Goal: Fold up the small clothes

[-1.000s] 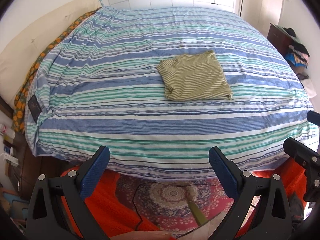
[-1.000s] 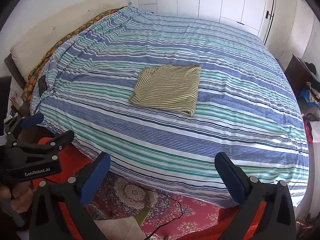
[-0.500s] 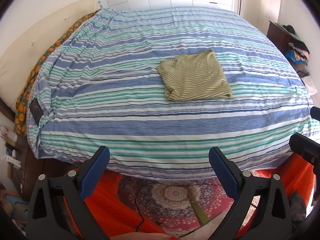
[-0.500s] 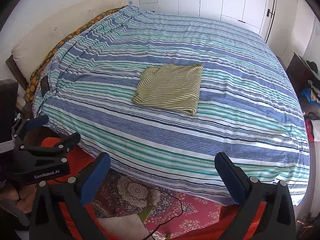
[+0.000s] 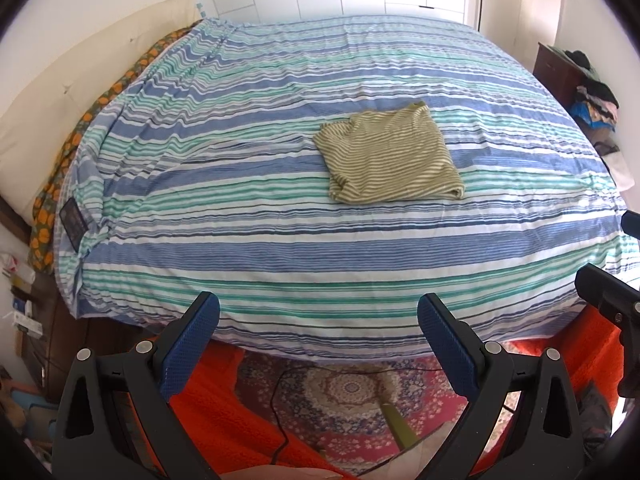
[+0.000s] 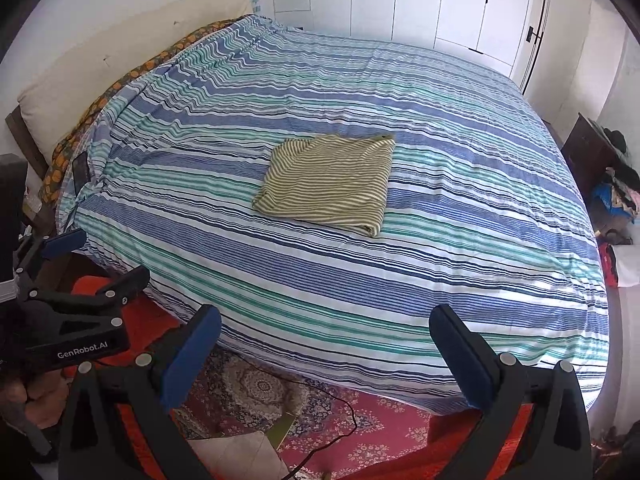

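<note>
A small olive and cream striped garment point(image 5: 390, 156) point(image 6: 330, 184) lies folded into a rough rectangle near the middle of the bed. Both grippers hang back beyond the bed's near edge, well apart from it. My left gripper point(image 5: 318, 326) is open, blue pads wide apart, nothing between them; it also shows at the left edge of the right wrist view as the left gripper point(image 6: 94, 256). My right gripper point(image 6: 326, 340) is open and empty too, and its black tip point(image 5: 608, 292) pokes in at the right of the left wrist view.
The bed wears a blue, green and white striped cover point(image 5: 280, 220) point(image 6: 460, 240). A cream headboard cushion point(image 5: 60, 92) and orange-patterned sheet edge lie at left. A dark dresser with piled clothes point(image 5: 588, 92) stands at right. Below is a patterned red rug point(image 5: 352, 396) with a black cable.
Both grippers have risen and drawn slightly back from the bed, so the garment sits a little lower in view. The garment has not moved and both grippers stay open.
</note>
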